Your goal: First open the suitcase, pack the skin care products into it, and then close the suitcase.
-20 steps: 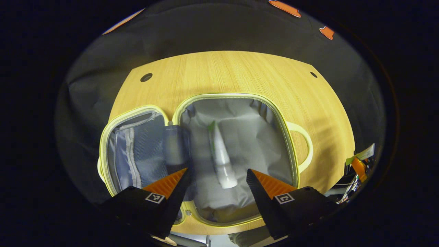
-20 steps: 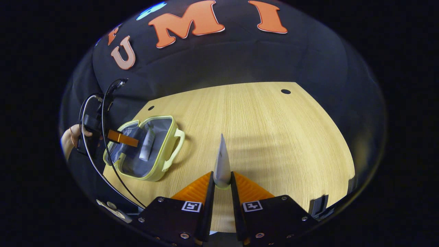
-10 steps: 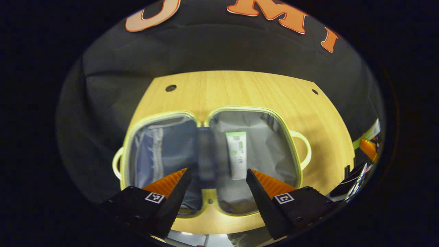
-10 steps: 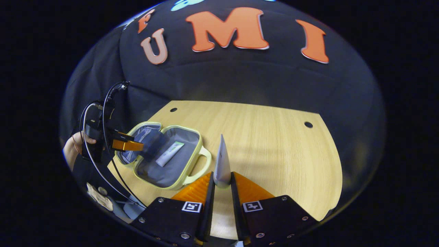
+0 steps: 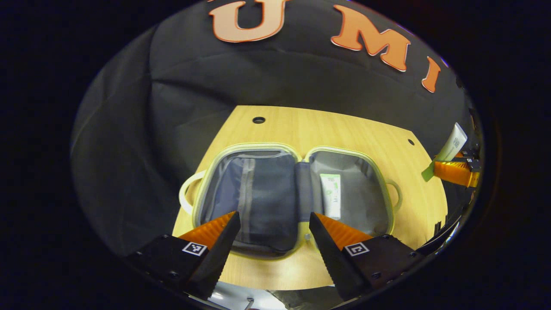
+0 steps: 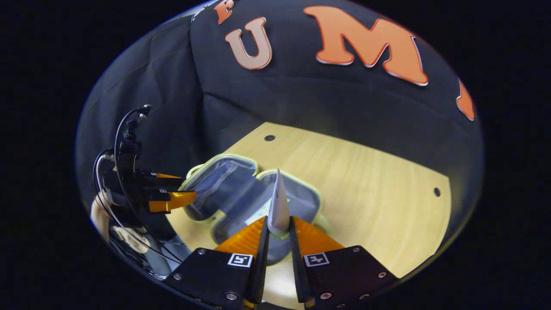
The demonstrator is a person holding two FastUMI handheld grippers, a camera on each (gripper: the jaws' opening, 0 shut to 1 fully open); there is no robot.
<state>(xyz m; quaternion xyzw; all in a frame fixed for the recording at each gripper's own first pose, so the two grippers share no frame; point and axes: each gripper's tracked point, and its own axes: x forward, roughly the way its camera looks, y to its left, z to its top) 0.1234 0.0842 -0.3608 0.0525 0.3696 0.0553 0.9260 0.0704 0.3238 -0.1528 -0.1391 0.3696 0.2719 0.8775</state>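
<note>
In the left gripper view, the left tool (image 5: 272, 224) sits at the bottom of the frame with its fingers spread wide and nothing between them, tilted down toward the wooden surface (image 5: 344, 133). Just beyond the fingertips the suitcase (image 5: 249, 148) lies open and flat in the middle of the frame, both halves side by side with a pale yellow rim and a handle at each outer edge. A white tube with green print (image 5: 331, 196) lies lengthwise in the right half, close to the hinge. At the far right edge of that frame the right tool (image 5: 452, 172) comes in from the side, carrying a second tube (image 5: 453, 145).

In the right gripper view, the right tool (image 6: 278, 230) at the bottom centre has its fingers pressed against that second tube (image 6: 278, 206), which stands up between them with its crimped end pointing away from the camera. The open suitcase (image 6: 224, 161) lies just past the tube, left of centre. At the left edge the left tool (image 6: 172, 191) points toward the suitcase, cables looping above it; part of a hand (image 6: 100, 217) shows below.
</note>
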